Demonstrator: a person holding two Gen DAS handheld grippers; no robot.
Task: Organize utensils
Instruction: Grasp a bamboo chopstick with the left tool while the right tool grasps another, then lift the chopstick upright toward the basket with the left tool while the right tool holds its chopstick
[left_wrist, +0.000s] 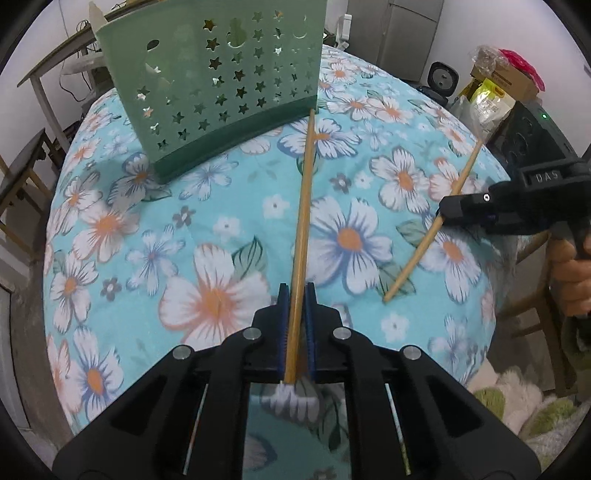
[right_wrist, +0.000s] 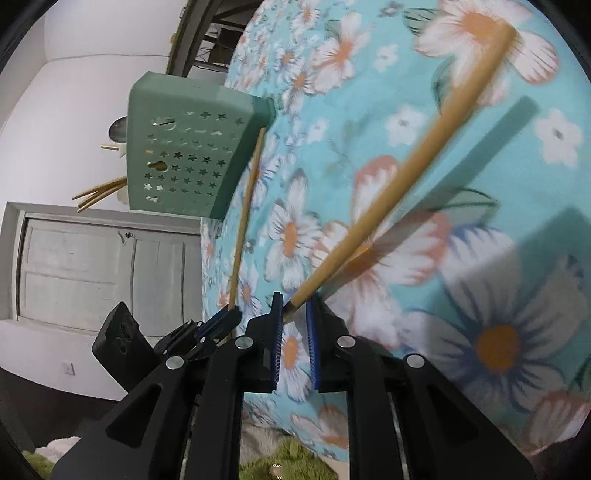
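A floral blue tablecloth (left_wrist: 229, 206) covers the table, and on it stands a green utensil holder (left_wrist: 221, 85) punched with star-shaped holes, its darker base resting on the cloth. In the right wrist view several chopsticks (right_wrist: 99, 192) and a pale utensil poke out of its open top. The left gripper (left_wrist: 295, 306) holds one chopstick (left_wrist: 304, 206) between its blue pads, the jaws drawn in close on the stick near its thick end; the stick runs forward along the fingers and its far tip reaches the corner of the holder's base, touching or nearly so. The right gripper (right_wrist: 293, 314) has a second chopstick (right_wrist: 402, 166) between its fingers near one end, the jaws narrowed about it, though motion blur leaves it unclear how firmly the pads bear on it; that stick slants across the cloth well to the right of the holder. From the left view the right gripper's black body (left_wrist: 517, 199) sits at the table's right edge. Beyond the table are a cardboard box (left_wrist: 506, 81) with bags, a black speaker (left_wrist: 443, 79), a grey cabinet (left_wrist: 410, 33), and a wooden chair (left_wrist: 22, 192) at left.
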